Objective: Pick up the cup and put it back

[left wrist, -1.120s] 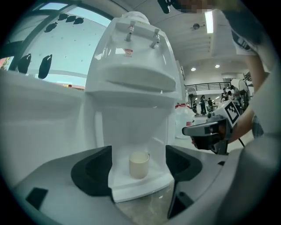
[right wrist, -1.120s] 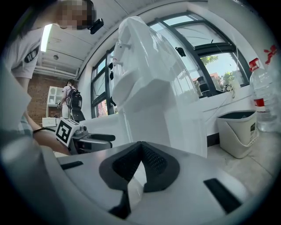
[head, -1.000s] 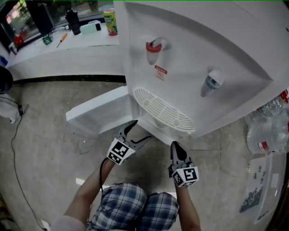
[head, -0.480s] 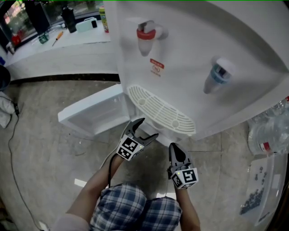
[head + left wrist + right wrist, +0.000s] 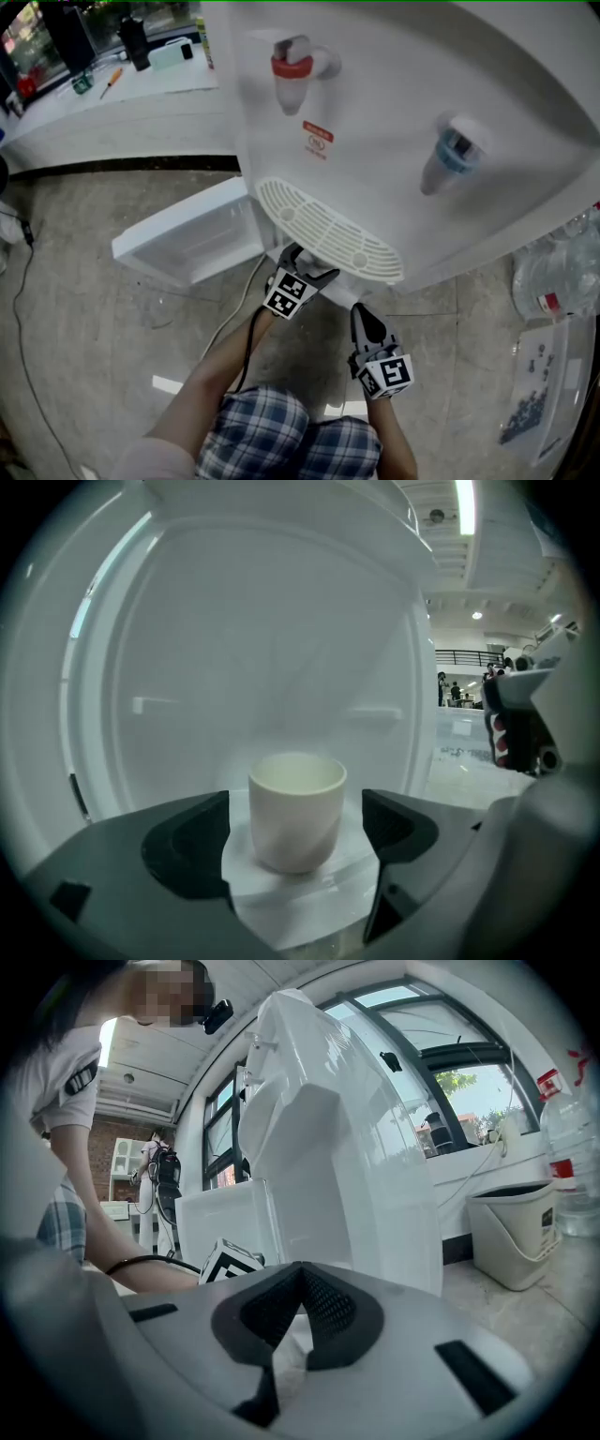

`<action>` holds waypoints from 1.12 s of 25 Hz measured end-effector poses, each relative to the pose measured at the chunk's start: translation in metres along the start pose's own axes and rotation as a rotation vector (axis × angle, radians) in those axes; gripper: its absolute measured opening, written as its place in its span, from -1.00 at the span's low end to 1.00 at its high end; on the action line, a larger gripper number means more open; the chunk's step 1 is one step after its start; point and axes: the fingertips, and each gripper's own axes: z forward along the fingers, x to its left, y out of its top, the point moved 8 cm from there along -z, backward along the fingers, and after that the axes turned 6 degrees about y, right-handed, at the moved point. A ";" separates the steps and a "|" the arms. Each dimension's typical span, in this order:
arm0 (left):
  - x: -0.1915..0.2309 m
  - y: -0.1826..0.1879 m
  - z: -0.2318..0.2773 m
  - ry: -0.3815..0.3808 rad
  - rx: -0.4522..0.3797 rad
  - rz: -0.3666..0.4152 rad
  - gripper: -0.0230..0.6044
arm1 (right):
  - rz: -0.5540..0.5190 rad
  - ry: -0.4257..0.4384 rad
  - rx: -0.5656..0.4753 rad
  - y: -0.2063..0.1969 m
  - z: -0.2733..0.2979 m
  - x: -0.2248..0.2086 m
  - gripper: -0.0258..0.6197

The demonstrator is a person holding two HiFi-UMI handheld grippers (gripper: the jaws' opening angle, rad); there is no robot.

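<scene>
**Head view.** The left tongs (image 5: 305,265) reach in under the front edge of the drip tray (image 5: 328,230) of the water dispenser (image 5: 394,112), so their tips are partly covered by that edge. The right tongs (image 5: 363,317) hang lower, apart from the dispenser and over bare floor (image 5: 84,309). The cabinet door (image 5: 187,239) stands open to the left of the left tongs. The cup cannot be seen from here.

**Left gripper view.** The jaws stand wide apart and have just been opening. The cup (image 5: 296,808) stands upright between them on the white floor of the compartment (image 5: 281,667). A gap shows between each pad and the cup wall, so nothing presses on it. The curved rear wall rises behind the cup, with free room above its rim.

**Right gripper view.** The jaws are together at the tips and hold nothing. The dispenser body rises just ahead. The left tongs' marker cube (image 5: 230,1258) lies to its left and a bin (image 5: 514,1232) stands well apart at right.
</scene>
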 end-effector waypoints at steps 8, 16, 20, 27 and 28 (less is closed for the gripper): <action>-0.002 -0.005 0.031 -0.017 0.047 0.008 0.41 | 0.002 0.006 -0.006 -0.001 -0.004 0.002 -0.87; -0.002 -0.006 0.036 0.018 0.050 0.003 0.40 | 0.024 0.004 -0.023 -0.002 -0.005 0.001 -0.87; -0.001 -0.006 0.030 0.016 0.063 0.013 0.40 | 0.025 -0.001 -0.003 -0.004 -0.005 0.002 -0.87; -0.001 -0.012 -0.018 -0.011 0.039 0.015 0.40 | 0.005 0.000 0.020 -0.006 -0.006 0.003 -0.87; 0.001 -0.013 -0.029 -0.005 0.033 0.009 0.40 | 0.011 0.003 0.015 -0.007 -0.005 0.003 -0.87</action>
